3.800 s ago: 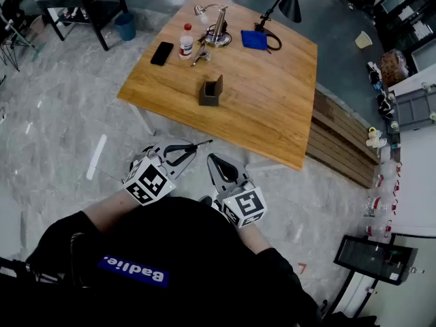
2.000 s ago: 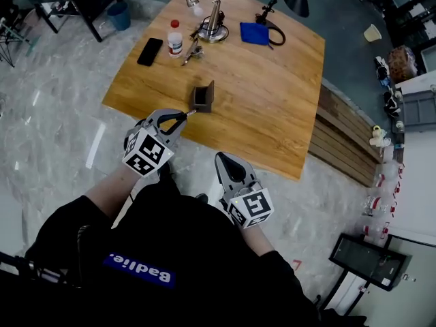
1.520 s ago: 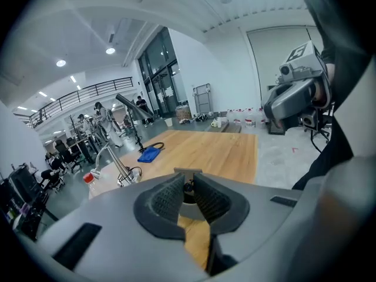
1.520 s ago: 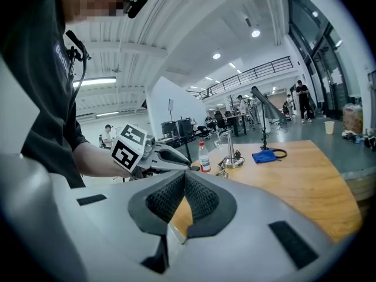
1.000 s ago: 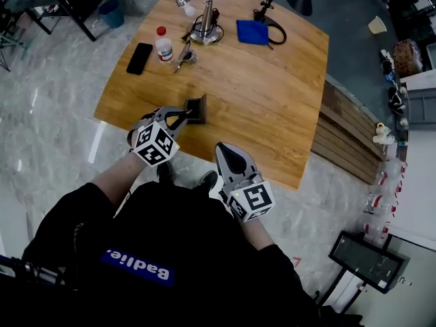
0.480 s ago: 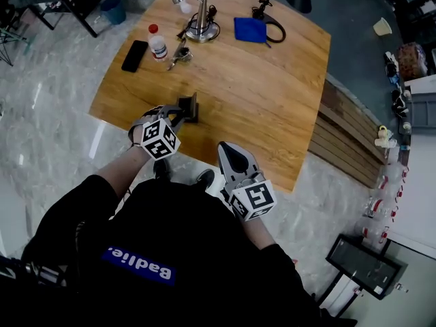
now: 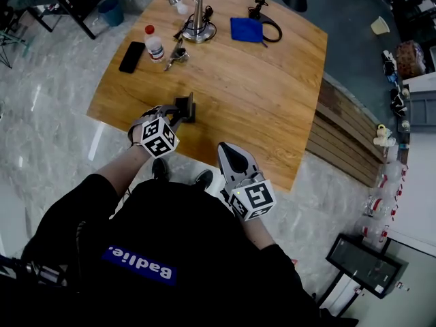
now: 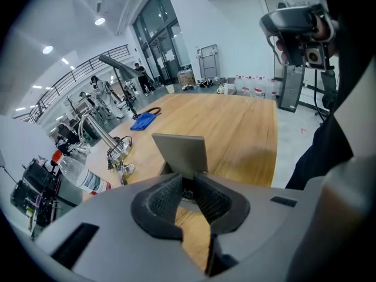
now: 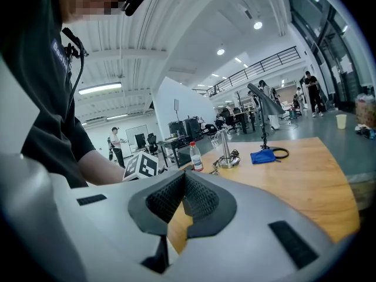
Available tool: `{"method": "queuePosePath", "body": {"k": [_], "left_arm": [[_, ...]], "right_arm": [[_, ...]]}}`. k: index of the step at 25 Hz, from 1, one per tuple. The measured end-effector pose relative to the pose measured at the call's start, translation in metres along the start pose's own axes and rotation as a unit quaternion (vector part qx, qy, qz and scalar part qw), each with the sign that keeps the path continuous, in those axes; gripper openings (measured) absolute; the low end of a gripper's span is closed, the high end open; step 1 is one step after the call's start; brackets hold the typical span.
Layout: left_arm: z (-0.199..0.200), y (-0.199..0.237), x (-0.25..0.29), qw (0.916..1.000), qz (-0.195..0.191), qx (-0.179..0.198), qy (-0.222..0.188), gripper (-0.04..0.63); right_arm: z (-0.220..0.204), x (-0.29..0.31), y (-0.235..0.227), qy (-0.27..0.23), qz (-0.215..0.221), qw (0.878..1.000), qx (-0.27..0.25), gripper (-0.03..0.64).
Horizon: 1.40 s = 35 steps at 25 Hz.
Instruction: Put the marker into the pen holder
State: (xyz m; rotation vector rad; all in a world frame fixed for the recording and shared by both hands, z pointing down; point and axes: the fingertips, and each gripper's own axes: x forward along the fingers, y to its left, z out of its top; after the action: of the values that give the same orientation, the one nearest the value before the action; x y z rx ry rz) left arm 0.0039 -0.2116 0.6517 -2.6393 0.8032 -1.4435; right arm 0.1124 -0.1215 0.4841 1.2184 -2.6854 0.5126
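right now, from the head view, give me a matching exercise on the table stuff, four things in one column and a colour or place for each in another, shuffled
Things:
1. phone
2. cloth
3. bottle
4. pen holder

Descriptions:
A. blue, at the far side of the table
B. clear, with a red cap
C. black, lying flat near the left edge
D. dark box close to the near edge

Pairs: 1-C, 2-A, 3-B, 4-D
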Motion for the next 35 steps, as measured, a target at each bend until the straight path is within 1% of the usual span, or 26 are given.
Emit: {"method": "queuePosePath", "body": {"k": [4,7,12,16,19,21,25,28,30,33,35], "left_arm": [[0.001,-0.002,-0.003,1.0000,-0.004,-0.003,-0.003,0.058],[0.006,-0.001,-0.013,0.9998,-0.002,-0.006,-0.017,0.058],[0.021,0.002,-0.044,0.9979,0.008,-0.021,-0.061,0.058],[0.037,-0.005,-0.079,0.9932,0.000,-0.044,-0.108,0.058],[0.055,-0.010,-0.108,0.9863,-0.008,-0.061,-0.154,0.058],[0.069,-0.014,-0.127,0.9802,-0.018,-0.071,-0.184,0.058],[0.101,-0.024,-0.160,0.9625,-0.062,-0.095,-0.247,0.054],[0.116,-0.032,-0.178,0.9489,-0.089,-0.113,-0.281,0.026],[0.117,-0.037,-0.179,0.9425,-0.102,-0.129,-0.291,0.011],[0.113,-0.044,-0.177,0.9353,-0.123,-0.159,-0.291,0.009],[0.111,-0.048,-0.176,0.9314,-0.130,-0.170,-0.294,0.009]], "right_arm": [[0.001,0.000,0.003,-0.001,0.003,1.000,0.000,0.006],[0.002,0.001,0.007,-0.004,0.005,1.000,-0.003,0.006],[0.008,0.006,0.016,-0.009,0.019,1.000,-0.009,0.006],[0.013,0.013,0.026,-0.010,0.031,0.999,-0.014,0.006],[0.018,0.017,0.033,-0.010,0.039,0.999,-0.019,0.006],[0.020,0.019,0.038,-0.011,0.044,0.999,-0.023,0.006],[0.024,0.025,0.047,-0.011,0.056,0.998,-0.030,0.006],[0.026,0.027,0.054,-0.016,0.065,0.997,-0.035,0.006],[0.026,0.027,0.056,-0.018,0.067,0.997,-0.038,0.006],[0.025,0.027,0.058,-0.016,0.068,0.997,-0.036,0.006],[0.023,0.028,0.059,-0.015,0.070,0.997,-0.039,0.006]]}}
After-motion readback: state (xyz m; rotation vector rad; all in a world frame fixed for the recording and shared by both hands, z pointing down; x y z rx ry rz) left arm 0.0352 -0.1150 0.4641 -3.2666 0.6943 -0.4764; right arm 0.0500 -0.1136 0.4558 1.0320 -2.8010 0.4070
